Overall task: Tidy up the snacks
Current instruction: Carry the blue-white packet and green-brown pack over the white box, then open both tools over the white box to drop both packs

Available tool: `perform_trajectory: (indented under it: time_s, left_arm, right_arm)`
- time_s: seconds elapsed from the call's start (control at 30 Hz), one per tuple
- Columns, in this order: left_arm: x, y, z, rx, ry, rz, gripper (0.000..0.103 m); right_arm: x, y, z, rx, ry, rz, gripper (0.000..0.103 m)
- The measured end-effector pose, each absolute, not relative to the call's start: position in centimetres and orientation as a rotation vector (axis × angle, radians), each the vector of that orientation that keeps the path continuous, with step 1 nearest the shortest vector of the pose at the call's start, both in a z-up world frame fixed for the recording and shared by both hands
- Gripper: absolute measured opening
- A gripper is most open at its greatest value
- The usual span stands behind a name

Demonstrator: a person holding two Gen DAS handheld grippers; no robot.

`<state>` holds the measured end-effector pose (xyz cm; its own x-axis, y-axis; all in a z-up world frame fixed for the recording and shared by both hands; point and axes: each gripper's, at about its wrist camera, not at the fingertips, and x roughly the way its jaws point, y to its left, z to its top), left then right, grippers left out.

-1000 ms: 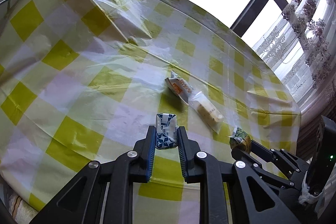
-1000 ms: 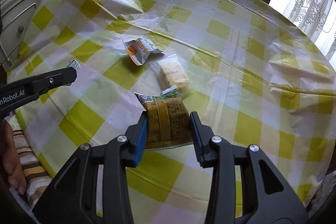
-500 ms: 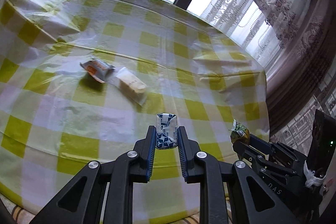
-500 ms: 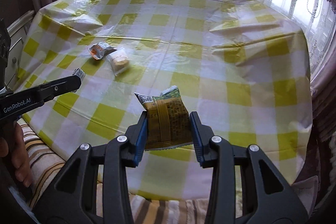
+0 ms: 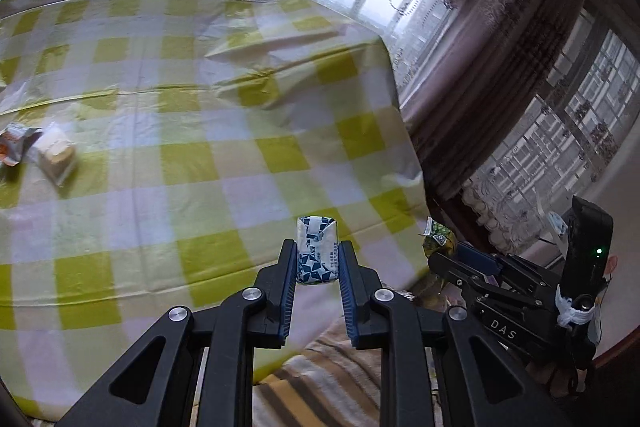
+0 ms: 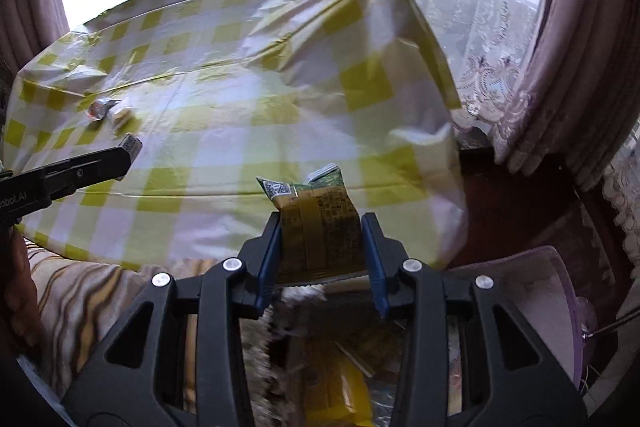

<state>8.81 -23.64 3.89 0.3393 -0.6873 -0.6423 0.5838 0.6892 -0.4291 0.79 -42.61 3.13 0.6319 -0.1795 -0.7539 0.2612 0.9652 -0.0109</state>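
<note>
My left gripper (image 5: 317, 259) is shut on a small blue-and-white snack packet (image 5: 316, 247), held above the table's near right edge. My right gripper (image 6: 320, 243) is shut on a green-and-yellow snack pouch (image 6: 316, 227), held past the table edge over a container of snacks (image 6: 344, 387). The right gripper with its pouch (image 5: 438, 241) shows at the right of the left wrist view. The left gripper's tip with its packet (image 6: 130, 145) shows at the left of the right wrist view. Two snacks stay on the table: an orange-and-white packet (image 5: 14, 143) and a clear-wrapped pale bar (image 5: 56, 157).
The table has a yellow-and-white checked cloth (image 5: 200, 107). Its right corner drops off near curtains (image 6: 560, 67) and a window. A purple-rimmed bin (image 6: 552, 307) stands low at the right. A striped fabric (image 6: 80, 291) lies below the table's near edge.
Both grippers have swung right and back from the table with their snacks still held. The two snacks on the table now lie far to the left. The container below has come into view.
</note>
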Motion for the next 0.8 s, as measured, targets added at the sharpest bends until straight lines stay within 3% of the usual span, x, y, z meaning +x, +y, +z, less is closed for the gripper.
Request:
perform_trajectory:
  time_s: [0.43, 0.47, 0.57, 0.63, 0.8]
  left_arm:
    - [3.8, -33.8, 3.9, -0.009, 0.97, -1.061, 0.021]
    - [3.6, -34.3, 3.8, -0.003, 0.976, -1.073, 0.022]
    - [3.0, -35.7, 3.6, 0.016, 1.001, -1.101, 0.027]
    - [2.7, -35.9, 3.6, 0.027, 0.999, -1.094, 0.037]
    - [3.3, -35.4, 3.5, 0.017, 1.004, -1.059, 0.04]
  right_arm:
    - [-5.3, -51.9, 1.1, 0.235, 0.884, -0.461, 0.044]
    - [-5.4, -52.3, 1.1, 0.241, 0.884, -0.468, 0.047]
    - [-6.0, -53.0, 1.3, 0.253, 0.871, -0.488, 0.072]
    - [-6.3, -53.2, 1.5, 0.256, 0.859, -0.497, 0.074]
    - [-6.6, -53.6, 1.3, 0.282, 0.858, -0.491, 0.074]
